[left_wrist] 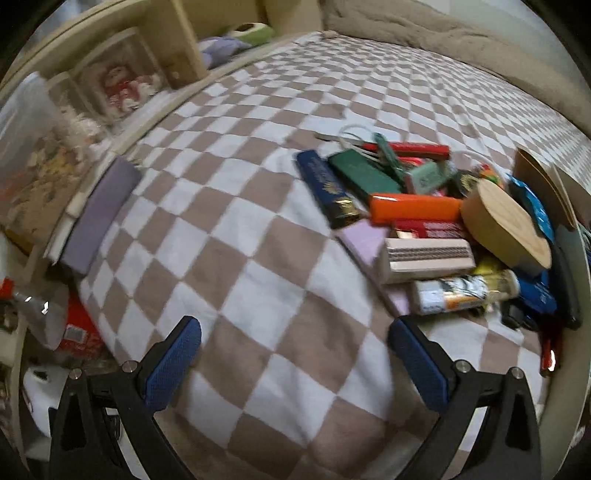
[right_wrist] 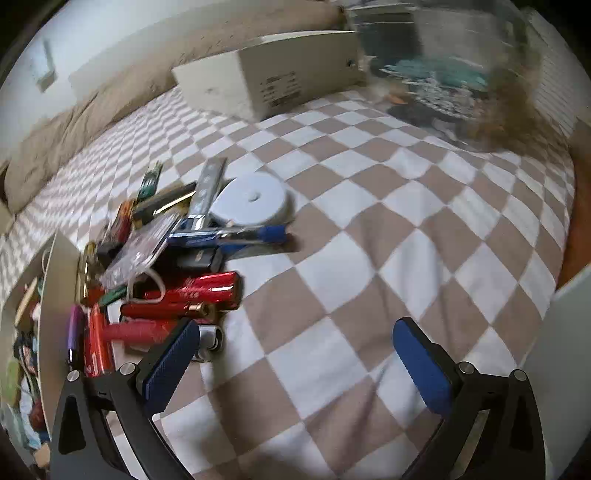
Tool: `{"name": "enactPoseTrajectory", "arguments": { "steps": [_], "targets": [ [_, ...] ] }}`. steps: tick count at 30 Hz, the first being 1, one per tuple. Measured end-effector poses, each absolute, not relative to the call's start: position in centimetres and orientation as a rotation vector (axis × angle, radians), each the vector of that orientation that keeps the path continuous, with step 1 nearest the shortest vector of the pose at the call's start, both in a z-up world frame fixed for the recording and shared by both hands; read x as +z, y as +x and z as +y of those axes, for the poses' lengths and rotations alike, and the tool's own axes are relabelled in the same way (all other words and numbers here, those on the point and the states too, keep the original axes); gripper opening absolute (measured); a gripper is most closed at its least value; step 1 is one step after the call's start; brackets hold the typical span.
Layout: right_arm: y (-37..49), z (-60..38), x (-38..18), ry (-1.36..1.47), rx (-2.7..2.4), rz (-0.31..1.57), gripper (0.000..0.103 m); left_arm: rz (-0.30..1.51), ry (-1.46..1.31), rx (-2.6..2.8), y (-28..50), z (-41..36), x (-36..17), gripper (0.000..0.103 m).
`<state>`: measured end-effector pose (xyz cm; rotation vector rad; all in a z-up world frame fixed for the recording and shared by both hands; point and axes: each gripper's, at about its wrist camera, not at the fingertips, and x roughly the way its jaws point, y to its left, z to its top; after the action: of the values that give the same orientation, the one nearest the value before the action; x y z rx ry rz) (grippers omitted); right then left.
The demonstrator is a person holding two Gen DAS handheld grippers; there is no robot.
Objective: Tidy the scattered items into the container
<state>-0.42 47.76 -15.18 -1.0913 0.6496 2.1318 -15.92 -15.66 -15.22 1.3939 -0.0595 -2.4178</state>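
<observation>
Holding both grippers empty: your left gripper (left_wrist: 295, 354) and right gripper (right_wrist: 295, 354) have fingers spread apart over the checkered blanket (left_wrist: 258, 258). Scattered items (left_wrist: 424, 221) pile by its right edge, beside the container (left_wrist: 543, 184).

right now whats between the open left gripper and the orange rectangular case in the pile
In the left wrist view, between left gripper and orange rectangular case: only checkered blanket.

A brown-and-white checkered blanket (left_wrist: 229, 229) covers the bed. Beyond it lies a bunched beige duvet (left_wrist: 424, 33). Left of the blanket stands a cream shelf unit (left_wrist: 177, 40); a pale wall (right_wrist: 110, 33) rises behind.
</observation>
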Motion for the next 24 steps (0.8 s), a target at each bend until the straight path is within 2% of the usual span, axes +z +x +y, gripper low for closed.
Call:
{"name": "enactPoseTrajectory", "arguments": {
  "steps": [4, 7, 13, 19, 24],
  "targets": [
    [0.4, 48.2, -15.0, -1.048, 2.132, 0.708, 0.103, 0.044, 1.334, -2.440, -14.9, -17.0, -14.3, 0.103],
    [0.4, 48.2, -15.0, -1.044, 2.134, 0.713, 0.103, 0.138, 1.394, -2.559, -14.0, -16.1, -14.0, 0.103],
    [0.3, 48.1, -15.0, -1.051, 2.133, 0.709, 0.103, 0.041, 1.423, -2.638, -14.4, -12.0, -13.6, 0.103],
    [0.6, 48.2, -15.1, -1.037, 2.143, 0.735, 0.103, 0.238, 1.463, -2.673, -16.2, -9.5, -13.9, 0.103],
    [0.5, 48.2, -15.2, -1.046, 2.139, 0.728, 0.103, 0.218, 1.441, -2.643, -17.1, -7.8, -15.3, 0.103]
  ]
}}
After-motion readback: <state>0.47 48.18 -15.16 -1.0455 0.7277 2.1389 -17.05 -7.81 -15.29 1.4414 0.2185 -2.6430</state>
